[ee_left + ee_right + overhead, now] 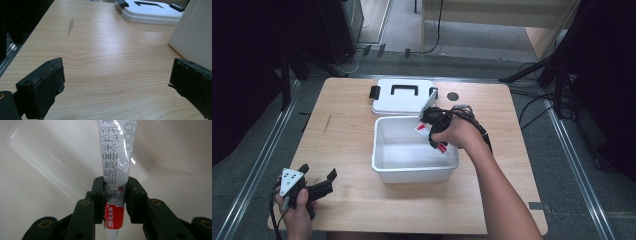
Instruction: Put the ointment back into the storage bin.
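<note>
A white plastic bin point(414, 171) stands in the middle of the wooden table point(347, 140). My right gripper point(432, 129) reaches down into the bin's right side, shut on a white and red tube point(421, 127). In the right gripper view the tube point(116, 170) stands clamped between the two black jaws, its printed white end pointing away over the bin's white inside point(45, 157). My left gripper point(323, 181) rests at the table's near left corner, open, with bare wood between its jaws. Its fingers point(42, 85) frame the tabletop point(107, 65).
The bin's white lid point(402, 97) with a black handle lies flat behind the bin; in the left gripper view the lid point(150, 12) is at the far right, beside the bin's outer wall point(195, 35). A dark round mark point(453, 96) sits near the table's far edge.
</note>
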Available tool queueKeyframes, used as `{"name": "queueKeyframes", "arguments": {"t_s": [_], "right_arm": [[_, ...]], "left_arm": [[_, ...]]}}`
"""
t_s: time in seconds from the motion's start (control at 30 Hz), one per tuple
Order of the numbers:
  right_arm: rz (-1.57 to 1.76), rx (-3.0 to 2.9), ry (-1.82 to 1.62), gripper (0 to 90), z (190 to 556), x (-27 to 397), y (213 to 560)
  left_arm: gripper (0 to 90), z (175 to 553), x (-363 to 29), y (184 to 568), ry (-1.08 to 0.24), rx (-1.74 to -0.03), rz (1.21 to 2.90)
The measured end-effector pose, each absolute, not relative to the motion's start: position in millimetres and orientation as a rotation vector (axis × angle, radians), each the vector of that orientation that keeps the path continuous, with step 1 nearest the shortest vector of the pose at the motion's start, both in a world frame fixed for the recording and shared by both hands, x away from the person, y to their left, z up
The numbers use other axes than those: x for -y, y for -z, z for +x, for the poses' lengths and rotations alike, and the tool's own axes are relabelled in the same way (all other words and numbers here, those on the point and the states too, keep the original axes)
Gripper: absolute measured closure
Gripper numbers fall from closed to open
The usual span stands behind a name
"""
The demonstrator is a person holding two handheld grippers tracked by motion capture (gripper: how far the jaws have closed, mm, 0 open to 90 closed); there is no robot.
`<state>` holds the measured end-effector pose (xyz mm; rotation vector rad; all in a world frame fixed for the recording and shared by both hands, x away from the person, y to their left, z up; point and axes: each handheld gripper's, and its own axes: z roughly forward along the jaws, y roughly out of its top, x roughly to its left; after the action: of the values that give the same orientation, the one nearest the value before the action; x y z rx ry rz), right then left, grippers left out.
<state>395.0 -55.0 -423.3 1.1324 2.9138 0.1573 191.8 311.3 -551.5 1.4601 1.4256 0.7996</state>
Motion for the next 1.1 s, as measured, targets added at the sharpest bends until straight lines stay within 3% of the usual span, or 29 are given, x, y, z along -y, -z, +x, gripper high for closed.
{"name": "queueKeyframes", "arguments": {"t_s": [1.1], "right_arm": [[1.045,-2.93,-0.054,71.8,394.9,45.4,460.3]], "left_arm": [[0.1,192.3,-311.8,551.6,-0.793,-1.428,1.459]]}}
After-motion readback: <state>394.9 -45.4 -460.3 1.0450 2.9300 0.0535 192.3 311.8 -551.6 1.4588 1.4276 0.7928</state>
